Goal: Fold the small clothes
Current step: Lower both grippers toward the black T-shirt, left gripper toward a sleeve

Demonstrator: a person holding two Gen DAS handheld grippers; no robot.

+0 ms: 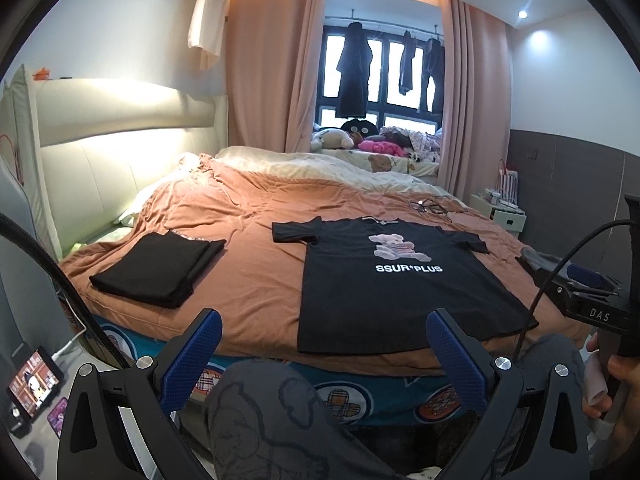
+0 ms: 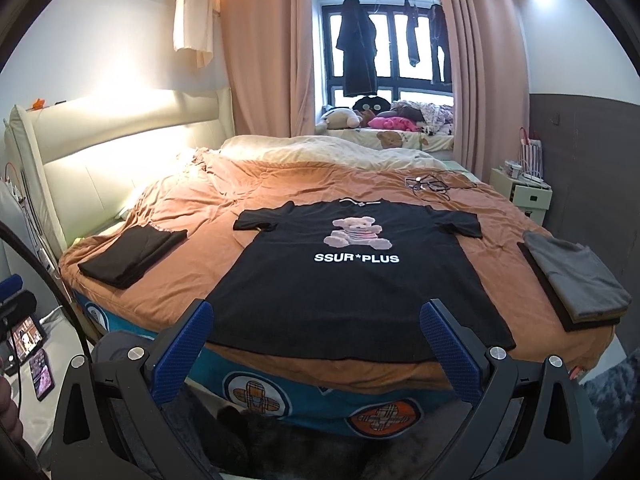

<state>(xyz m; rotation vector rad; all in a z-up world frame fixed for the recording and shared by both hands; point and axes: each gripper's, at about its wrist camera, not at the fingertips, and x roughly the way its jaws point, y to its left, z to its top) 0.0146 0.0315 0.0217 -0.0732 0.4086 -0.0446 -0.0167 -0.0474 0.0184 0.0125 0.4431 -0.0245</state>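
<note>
A black T-shirt [image 1: 396, 280] with a bear print and the words SSUR*PLUS lies spread flat, front up, on the orange bed cover; it also shows in the right wrist view [image 2: 352, 280]. My left gripper [image 1: 324, 344] is open and empty, held off the bed's near edge, left of the shirt's hem. My right gripper [image 2: 316, 336] is open and empty, just short of the shirt's hem, with the jaws spread about as wide as the hem. The right gripper's body [image 1: 592, 304] shows at the right edge of the left wrist view.
A folded black garment [image 1: 160, 268] lies on the bed's left side. A folded grey and black stack [image 2: 576, 280] lies on the right side. Cables [image 2: 432, 184] lie at the far right of the bed. A tablet [image 1: 34, 384] and phones sit on the floor left.
</note>
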